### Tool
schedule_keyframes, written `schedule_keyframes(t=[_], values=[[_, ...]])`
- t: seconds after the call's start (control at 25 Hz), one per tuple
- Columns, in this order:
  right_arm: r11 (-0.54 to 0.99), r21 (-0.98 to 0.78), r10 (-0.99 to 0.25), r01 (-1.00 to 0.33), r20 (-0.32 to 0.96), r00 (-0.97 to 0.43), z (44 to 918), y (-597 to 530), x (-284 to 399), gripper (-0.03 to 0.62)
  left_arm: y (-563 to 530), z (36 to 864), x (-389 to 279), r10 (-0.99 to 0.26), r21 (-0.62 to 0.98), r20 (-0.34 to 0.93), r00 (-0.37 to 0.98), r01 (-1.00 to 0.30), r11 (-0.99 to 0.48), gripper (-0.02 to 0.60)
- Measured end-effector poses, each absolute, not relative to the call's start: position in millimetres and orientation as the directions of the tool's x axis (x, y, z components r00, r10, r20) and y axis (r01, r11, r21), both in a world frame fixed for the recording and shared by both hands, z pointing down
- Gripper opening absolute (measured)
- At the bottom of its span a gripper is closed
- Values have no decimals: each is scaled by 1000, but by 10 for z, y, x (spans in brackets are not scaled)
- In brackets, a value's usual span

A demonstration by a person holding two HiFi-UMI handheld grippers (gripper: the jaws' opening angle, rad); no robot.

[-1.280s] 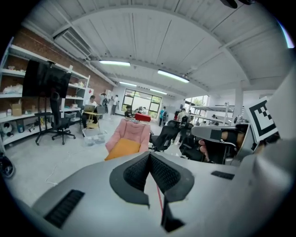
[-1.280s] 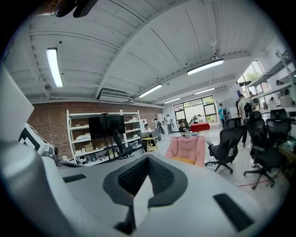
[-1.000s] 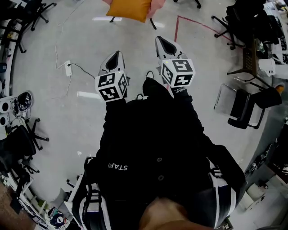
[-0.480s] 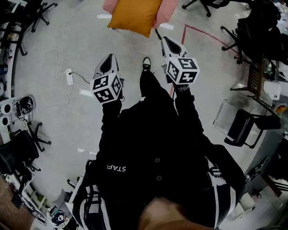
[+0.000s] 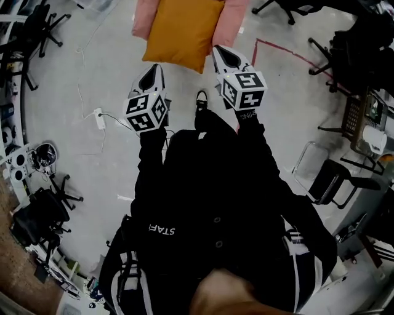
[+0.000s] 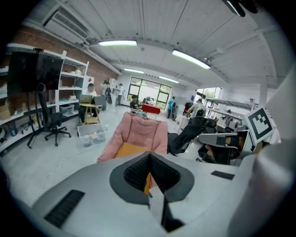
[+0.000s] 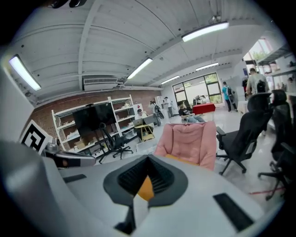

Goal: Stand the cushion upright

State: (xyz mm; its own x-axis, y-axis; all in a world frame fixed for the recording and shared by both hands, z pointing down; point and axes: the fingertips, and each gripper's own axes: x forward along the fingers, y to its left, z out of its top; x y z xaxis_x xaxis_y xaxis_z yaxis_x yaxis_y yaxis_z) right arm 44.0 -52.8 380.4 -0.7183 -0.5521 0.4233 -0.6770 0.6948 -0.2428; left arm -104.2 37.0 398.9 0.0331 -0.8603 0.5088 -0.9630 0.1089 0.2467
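Head view: orange cushion (image 5: 181, 31) lying on seat of pink chair (image 5: 143, 15), just beyond both tool tips.
Left gripper view: left tool (image 6: 149, 155) pressed together, pinching nothing; cushion ahead.
Right gripper view: right tool (image 7: 147, 159) pressed together, pinching nothing; cushion ahead.

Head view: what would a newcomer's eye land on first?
The bright orange cushion at the top centre, lying on a pink chair. Just below it, the left gripper and right gripper, both shut and empty, point toward its near edge.
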Motion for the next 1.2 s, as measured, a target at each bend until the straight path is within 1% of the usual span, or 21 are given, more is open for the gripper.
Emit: schedule_keyframes(t=[0.12,0.52,0.64,0.92,1.2], values=[[683,-269,-545,-679,431,-719,3920,-681,385,11,149,4119,-1110,-844,241,535,27,-963,122,2],[646,-295,-507,-704,523,-685,4356,-1157,235,12,-448,4382,-1269,-819,249,573,36,-960,132,2],[629,-310,-501,-713,539,-677,4553,-1309,123,11,-637,4570,-1386,-806,243,591,38,-961,133,2],[549,-329,-488,-768,620,-614,5408,-1759,-235,11,-1307,5469,-1776,-741,231,669,63,-965,126,2],[429,-306,-449,-850,744,-495,6482,-2278,-348,12,-1936,6620,-2033,-624,211,774,104,-973,99,3]])
